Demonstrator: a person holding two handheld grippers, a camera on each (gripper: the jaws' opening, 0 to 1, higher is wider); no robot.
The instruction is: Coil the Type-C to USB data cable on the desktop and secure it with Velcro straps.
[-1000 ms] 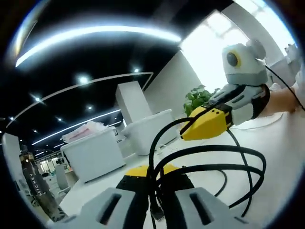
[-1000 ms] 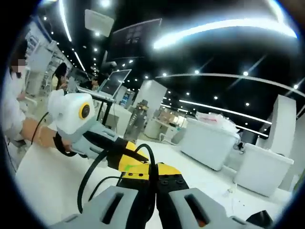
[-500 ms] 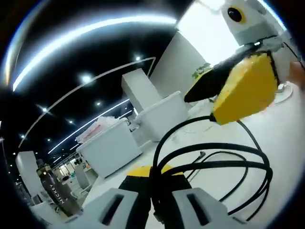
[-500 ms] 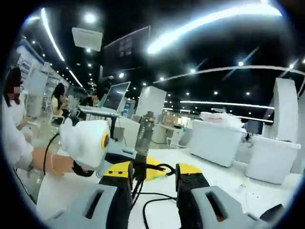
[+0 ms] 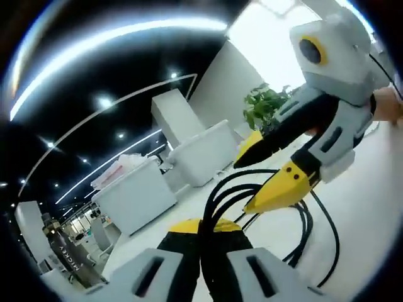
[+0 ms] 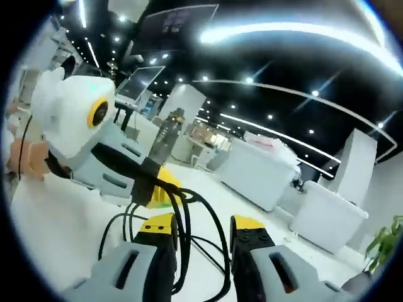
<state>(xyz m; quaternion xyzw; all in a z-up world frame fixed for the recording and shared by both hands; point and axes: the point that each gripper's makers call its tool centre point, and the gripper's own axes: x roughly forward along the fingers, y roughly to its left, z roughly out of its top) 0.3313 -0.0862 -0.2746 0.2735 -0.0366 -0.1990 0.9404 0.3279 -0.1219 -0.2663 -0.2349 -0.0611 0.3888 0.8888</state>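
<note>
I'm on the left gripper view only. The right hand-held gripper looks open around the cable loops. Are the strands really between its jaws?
Observer: Yes. In the right gripper view the black cable runs up through the gap of the right hand-held gripper.
Operator: Is it pinching them?
Observer: No. The jaws stand apart. The strands sit close to one jaw, with open space beside the other.

Left hand-held gripper [image 5: 201, 236] clamped, right hand-held gripper [image 6: 200, 229] parted
</note>
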